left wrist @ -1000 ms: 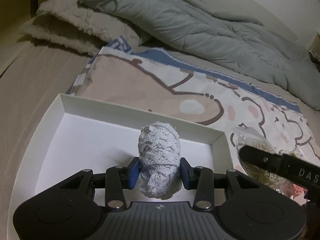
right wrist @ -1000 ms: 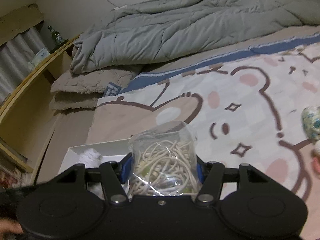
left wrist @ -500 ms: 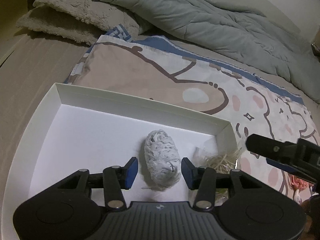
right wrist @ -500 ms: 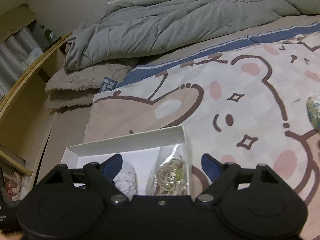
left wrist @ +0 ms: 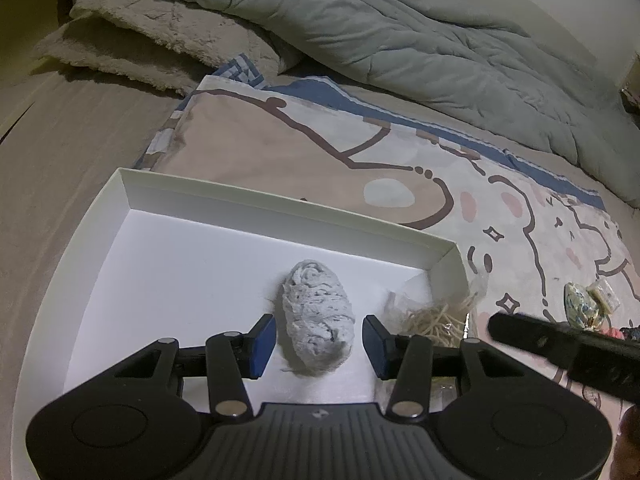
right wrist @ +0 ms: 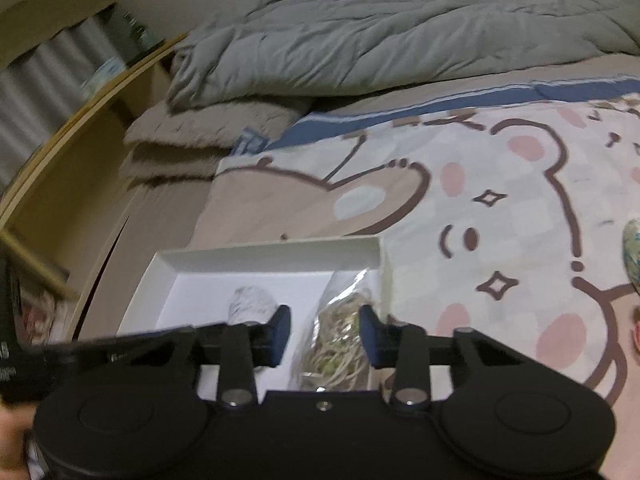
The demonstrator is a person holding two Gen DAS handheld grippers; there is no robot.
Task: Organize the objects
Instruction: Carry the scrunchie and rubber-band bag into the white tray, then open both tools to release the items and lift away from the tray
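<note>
Blue-padded jaws of your left gripper (left wrist: 319, 340) are standing a little apart on either side of the grey yarn bundle (left wrist: 317, 318), with a gap showing at each pad, so nothing is gripped: a second ago that bundle was clamped and lifted, and now it is lying on the floor of the white box (left wrist: 192, 268), near the box's right end. Your right gripper (right wrist: 325, 334) is closing its jaws at this moment; in its own view the clear bag of cream cord (right wrist: 343, 336) is showing between the pads, but the pads are not pressing on it, and the bag is lying inside the box against its right wall, just beside the yarn bundle. A second ago that bag was held up between those pads above the bedding; half a second ago the jaws were spread wide over it. So you are finishing two placements together, and both hands are empty. Beyond the box, on its right, a few small things (left wrist: 588, 308) are lying on the bear-print sheet (left wrist: 500, 216), well apart from the box; they are too small to name. By my judgement those are what is left of the tidying, and your right hand is the nearer one to fetch them. Farther off, past the box's far wall, the grey duvet (left wrist: 420, 40) is lying heaped.
</note>
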